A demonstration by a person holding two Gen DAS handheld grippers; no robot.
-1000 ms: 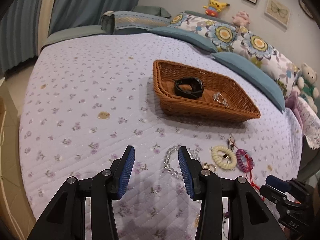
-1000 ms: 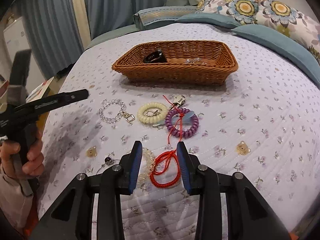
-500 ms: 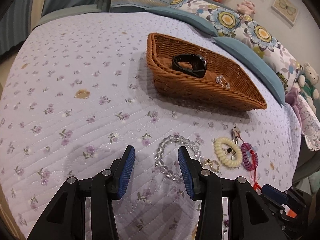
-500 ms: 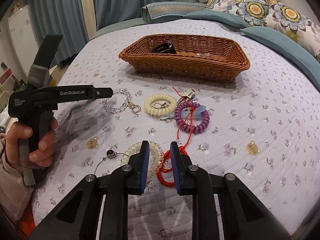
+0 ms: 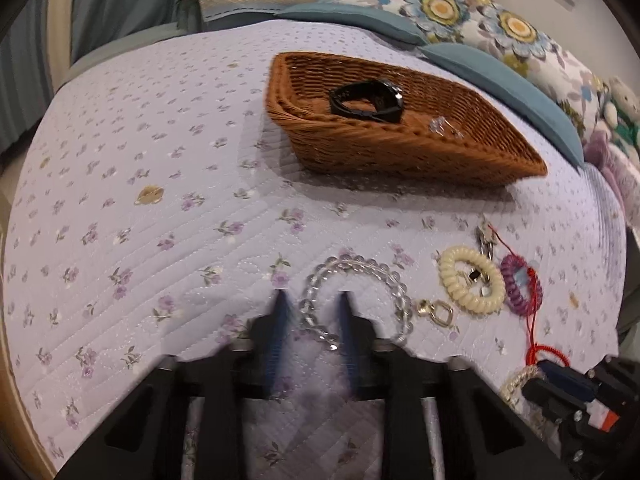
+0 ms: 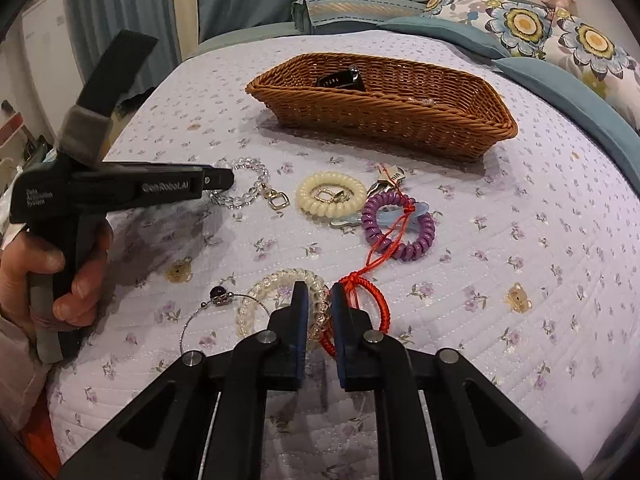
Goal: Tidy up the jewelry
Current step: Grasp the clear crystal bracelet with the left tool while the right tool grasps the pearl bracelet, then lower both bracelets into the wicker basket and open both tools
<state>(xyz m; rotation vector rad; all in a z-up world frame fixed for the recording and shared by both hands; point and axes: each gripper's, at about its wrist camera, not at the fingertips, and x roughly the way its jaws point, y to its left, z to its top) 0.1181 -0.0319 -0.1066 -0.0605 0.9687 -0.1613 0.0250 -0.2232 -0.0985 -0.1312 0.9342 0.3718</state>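
A brown wicker basket (image 5: 360, 152) (image 6: 384, 116) on the bed holds a black band (image 5: 366, 100) and a small clear piece (image 5: 444, 126). My left gripper (image 5: 312, 300) is low over the clear bead bracelet (image 5: 360, 268) (image 6: 248, 184), jaws narrowed around its left side, blurred. My right gripper (image 6: 319, 292) has its jaws close around the rim of a clear spiral bracelet (image 6: 276, 284), beside a red cord bracelet (image 6: 376, 300). A cream coil bracelet (image 6: 332, 194) (image 5: 472, 284) and a purple coil bracelet (image 6: 398, 226) (image 5: 520, 288) lie between.
A thin wire hoop with a dark bead (image 6: 218, 294) lies left of the spiral bracelet. Keys (image 6: 388, 178) and a blue clip (image 6: 360, 220) lie by the coils. Pillows (image 6: 560, 40) line the far edge. The bed edge is close on the left.
My left gripper moved forward and down onto the bead bracelet and its jaws narrowed. My right gripper's jaws closed in from open around the spiral bracelet's rim.
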